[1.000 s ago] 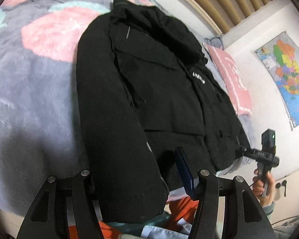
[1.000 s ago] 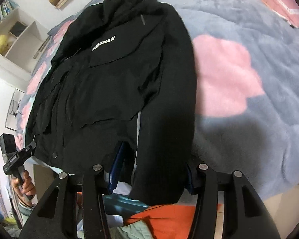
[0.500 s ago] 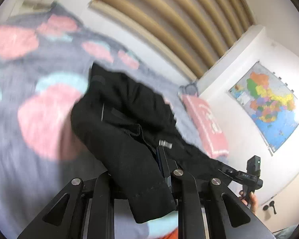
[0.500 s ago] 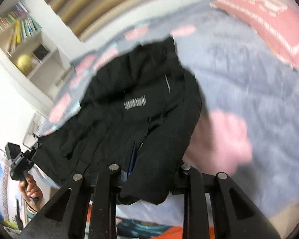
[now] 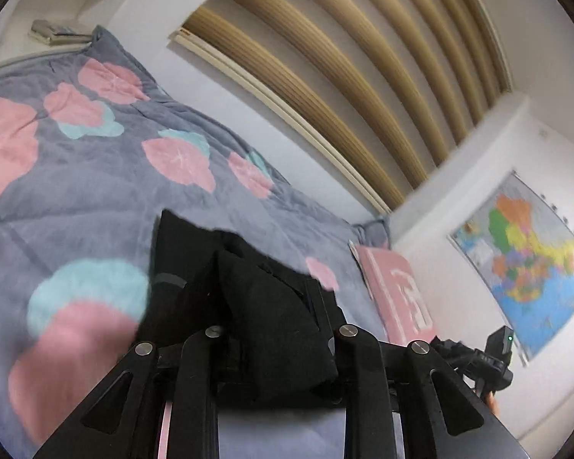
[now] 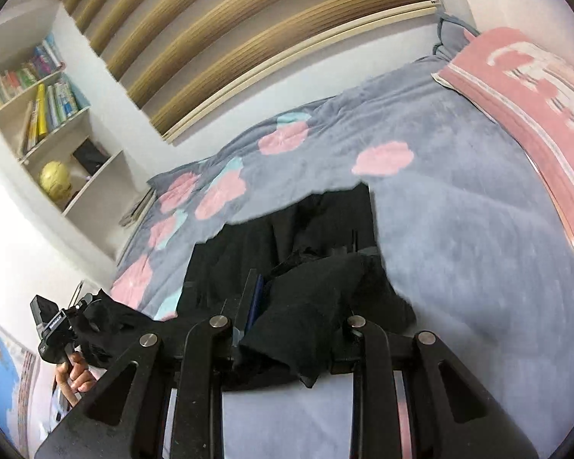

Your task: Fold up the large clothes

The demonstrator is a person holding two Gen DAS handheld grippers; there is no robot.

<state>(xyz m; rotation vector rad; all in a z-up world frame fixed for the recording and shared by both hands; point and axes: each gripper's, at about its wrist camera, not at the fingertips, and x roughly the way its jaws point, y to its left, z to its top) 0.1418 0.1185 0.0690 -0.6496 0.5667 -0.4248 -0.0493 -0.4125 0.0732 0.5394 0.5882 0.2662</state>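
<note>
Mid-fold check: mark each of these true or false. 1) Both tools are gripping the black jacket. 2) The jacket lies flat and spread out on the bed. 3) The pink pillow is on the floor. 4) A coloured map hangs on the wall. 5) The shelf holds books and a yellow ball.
1) True: the left tool and the right tool each pinch the black jacket.
2) False: its gripped end is lifted off the blanket.
3) False: the pink pillow lies on the bed.
4) True: the map is there.
5) True: the books stand above the yellow ball.
</note>
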